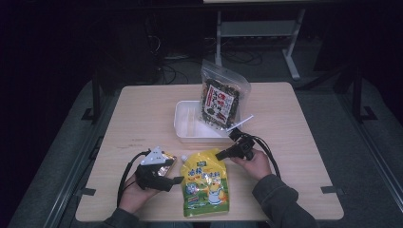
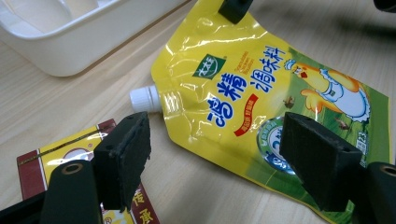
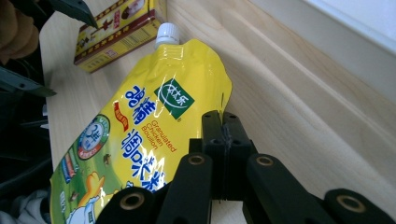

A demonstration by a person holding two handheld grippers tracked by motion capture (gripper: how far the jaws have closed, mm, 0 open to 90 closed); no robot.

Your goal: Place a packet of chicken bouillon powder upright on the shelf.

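From the high view, the yellow bouillon pouch (image 1: 205, 183) lies flat near the table's (image 1: 142, 109) front edge, between the two hands, while a white tray (image 1: 187, 124) sits mid-table with a snack bag (image 1: 221, 99) propped against its right end. The left gripper view reads the pouch's print and its white screw cap (image 2: 145, 99), and catches the red and gold box (image 2: 70, 154) beneath that gripper. The right gripper (image 3: 223, 140) has its jaws pressed together on the pouch's upper edge (the yellow film is pinched right at the tips). The left gripper (image 2: 217, 156) stands wide apart, holding nothing, hovering over the pouch's cap-side edge. Both hands rest low on the tabletop, the left hand (image 1: 135, 192) near the front left corner, the right hand (image 1: 256, 164) reaching leftward towards the pouch.
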